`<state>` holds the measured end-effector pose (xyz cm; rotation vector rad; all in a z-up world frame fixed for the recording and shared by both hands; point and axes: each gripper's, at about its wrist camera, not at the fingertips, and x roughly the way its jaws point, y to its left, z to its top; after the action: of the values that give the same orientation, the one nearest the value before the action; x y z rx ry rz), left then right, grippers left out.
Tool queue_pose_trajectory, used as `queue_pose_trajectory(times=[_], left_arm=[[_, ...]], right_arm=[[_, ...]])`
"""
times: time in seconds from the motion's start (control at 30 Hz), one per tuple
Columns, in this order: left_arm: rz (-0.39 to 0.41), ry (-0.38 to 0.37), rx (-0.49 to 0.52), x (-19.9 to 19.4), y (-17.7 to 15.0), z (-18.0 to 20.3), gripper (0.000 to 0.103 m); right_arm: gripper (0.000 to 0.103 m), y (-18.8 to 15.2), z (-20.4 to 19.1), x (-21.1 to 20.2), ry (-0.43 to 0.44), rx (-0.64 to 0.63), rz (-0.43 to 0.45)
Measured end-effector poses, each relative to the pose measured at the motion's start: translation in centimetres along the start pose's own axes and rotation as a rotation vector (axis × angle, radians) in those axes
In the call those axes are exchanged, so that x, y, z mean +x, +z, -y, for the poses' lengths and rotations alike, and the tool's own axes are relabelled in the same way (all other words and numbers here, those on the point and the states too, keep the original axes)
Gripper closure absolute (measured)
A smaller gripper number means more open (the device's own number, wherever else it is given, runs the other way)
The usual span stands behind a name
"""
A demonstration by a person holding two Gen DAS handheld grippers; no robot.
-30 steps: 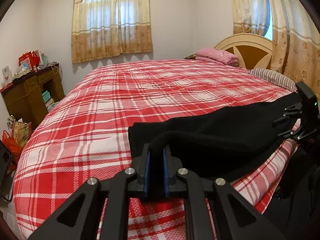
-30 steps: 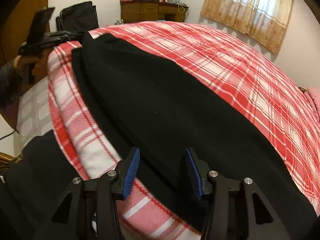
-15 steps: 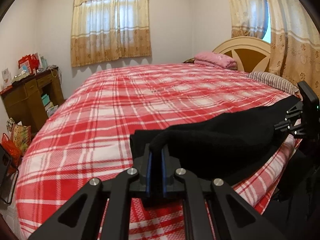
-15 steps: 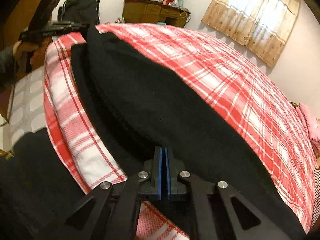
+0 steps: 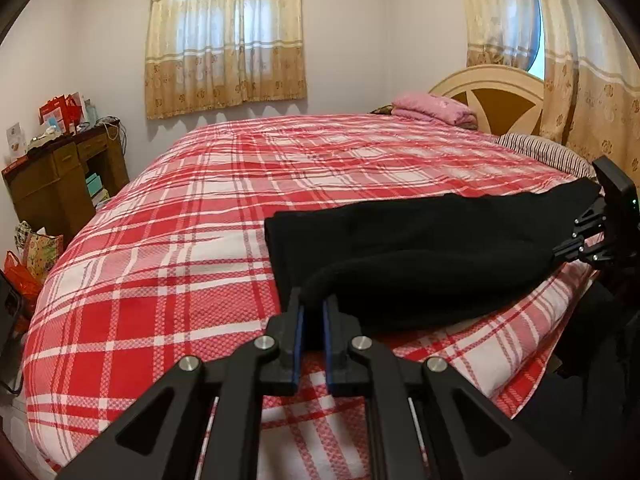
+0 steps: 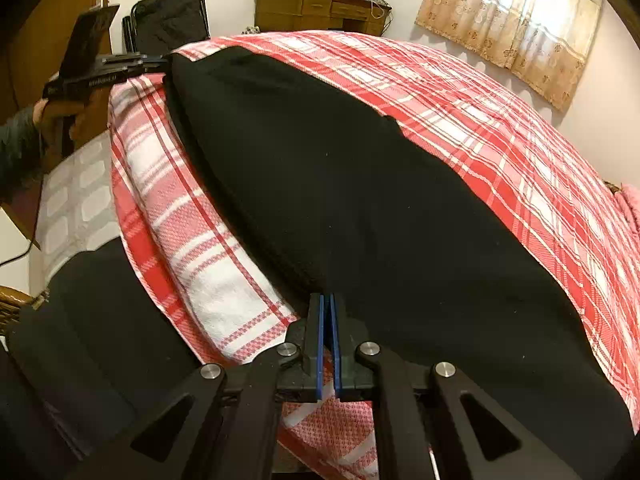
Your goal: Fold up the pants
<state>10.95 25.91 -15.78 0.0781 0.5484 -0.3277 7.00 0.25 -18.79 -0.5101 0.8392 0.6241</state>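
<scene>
Black pants lie along the near edge of the bed, on the red plaid bedspread. My left gripper is shut on the near edge of the pants at one end and lifts it a little off the bed. My right gripper is shut on the near edge of the pants at the other end. Each gripper shows in the other's view: the right one at the far right, the left one at the upper left.
A pink folded blanket and a striped pillow lie by the wooden headboard. A brown desk with bags stands left of the bed. A dark chair stands beyond the bed corner.
My right gripper closed on the near edge of the pants, having been open a second ago. Both grippers have raised that edge slightly.
</scene>
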Motion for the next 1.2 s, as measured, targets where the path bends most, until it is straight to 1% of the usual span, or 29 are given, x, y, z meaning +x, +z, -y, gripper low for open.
queue_pose_trajectory(times=[0.13,0.3,0.47,0.53,0.6,0.7,0.83,0.87,0.9,0.93,0.97,1.0,1.03,1.07,1.13,1.2], left_arm=[[-0.007,0.004,-0.009,0.3,-0.4,-0.1,0.094],[-0.009,0.011,-0.016,-0.2,-0.5,-0.2,0.094],[0.043,-0.011,-0.063,-1.4,0.2,-0.8,0.094],[0.039,0.002,-0.064,-1.4,0.0,-1.1,0.094],[0.013,0.002,-0.086,-0.8,-0.6,-1.7,0.094],[-0.01,0.034,-0.117,-0.5,-1.3,-2.2,0.094],[0.045,0.072,-0.145,-1.9,-0.3,-2.1,0.094],[0.059,0.08,-0.144,-2.2,0.2,-1.9,0.093],[0.067,0.09,-0.133,-2.3,0.7,-1.5,0.091],[0.076,0.089,-0.12,-2.3,1.2,-1.0,0.086],[0.084,0.076,-0.11,-2.3,1.7,-0.4,0.083],[0.086,0.066,-0.097,-2.1,2.3,0.4,0.07],[0.084,0.061,-0.086,-1.8,2.6,1.1,0.052],[0.075,0.045,-0.081,-1.1,2.9,2.2,0.046],[0.054,0.008,-0.085,-0.1,3.1,3.6,0.045],[0.026,-0.035,-0.054,1.4,3.6,6.2,0.045]], right_arm=[[0.1,-0.7,-0.4,1.3,-0.004,-0.009,-0.029],[0.1,-0.3,0.4,-0.8,0.019,0.036,0.023],[0.101,0.1,0.9,-2.0,0.043,0.065,0.047],[0.101,0.0,0.8,-1.4,0.048,0.063,0.032],[0.1,-0.4,0.5,0.3,0.047,0.054,-0.013],[0.1,-0.9,0.4,1.5,0.044,0.037,-0.043],[0.096,-0.8,0.1,0.9,0.041,0.014,-0.041],[0.087,-0.9,0.0,0.8,0.049,0.006,-0.04],[0.072,-1.0,-0.2,0.6,0.059,-0.002,-0.031],[0.064,-1.1,-0.4,0.4,0.063,-0.002,-0.026],[0.054,-1.2,-0.5,0.3,0.066,0.005,-0.024],[0.052,-1.4,-0.7,0.3,0.064,0.009,-0.024],[0.052,-1.6,-0.8,0.1,0.054,0.011,-0.02],[0.052,-1.7,-0.8,-0.1,0.045,0.015,-0.015],[0.052,-2.2,-0.2,-0.8,0.032,0.039,-0.007],[0.052,-3.0,0.9,-1.8,0.031,0.073,0.004]])
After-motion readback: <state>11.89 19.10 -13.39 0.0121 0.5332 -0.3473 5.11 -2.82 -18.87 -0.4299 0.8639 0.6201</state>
